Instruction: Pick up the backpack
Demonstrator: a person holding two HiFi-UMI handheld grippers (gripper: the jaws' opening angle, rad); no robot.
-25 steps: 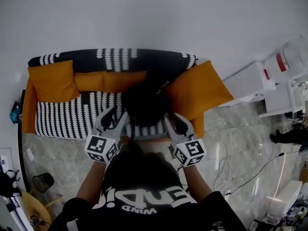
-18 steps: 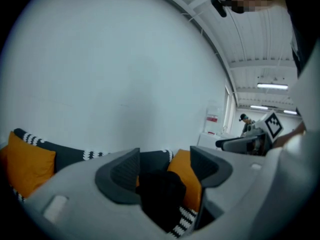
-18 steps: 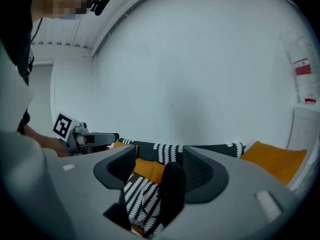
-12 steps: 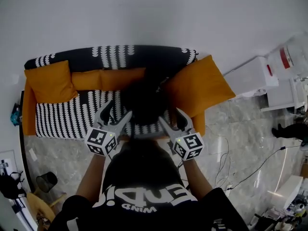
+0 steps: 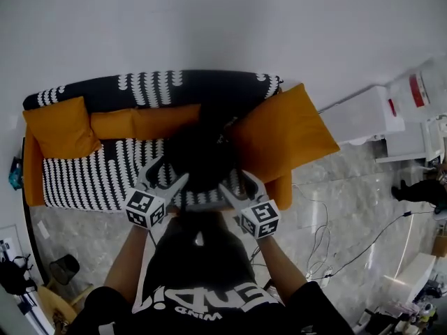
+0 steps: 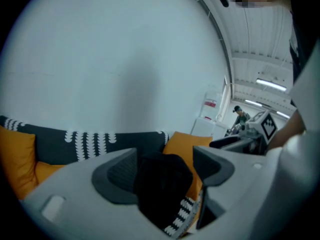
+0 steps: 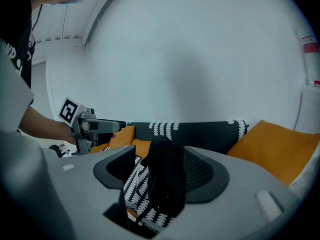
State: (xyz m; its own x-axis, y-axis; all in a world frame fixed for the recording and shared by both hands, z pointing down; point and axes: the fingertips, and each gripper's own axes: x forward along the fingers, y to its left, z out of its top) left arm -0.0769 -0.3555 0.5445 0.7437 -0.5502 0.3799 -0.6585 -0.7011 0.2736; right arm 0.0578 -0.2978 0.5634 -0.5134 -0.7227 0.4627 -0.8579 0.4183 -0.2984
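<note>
Now the backpack (image 5: 201, 155) sits dead ahead, framed in both gaps. Left gripper (image 5: 170, 172) and right gripper (image 5: 236, 181) are equally near, jaws just opening and pinching nothing.

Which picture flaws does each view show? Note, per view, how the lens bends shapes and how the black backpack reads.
Head view: the fisheye lens bows the sofa into an arc, and the backpack is a dark blob without detail. Left gripper view: the round lens leaves black corners, and the backpack shows no folds against the pale wall. Right gripper view: the same dark corners, soft even light, and a faint shadow on the wall.
</note>
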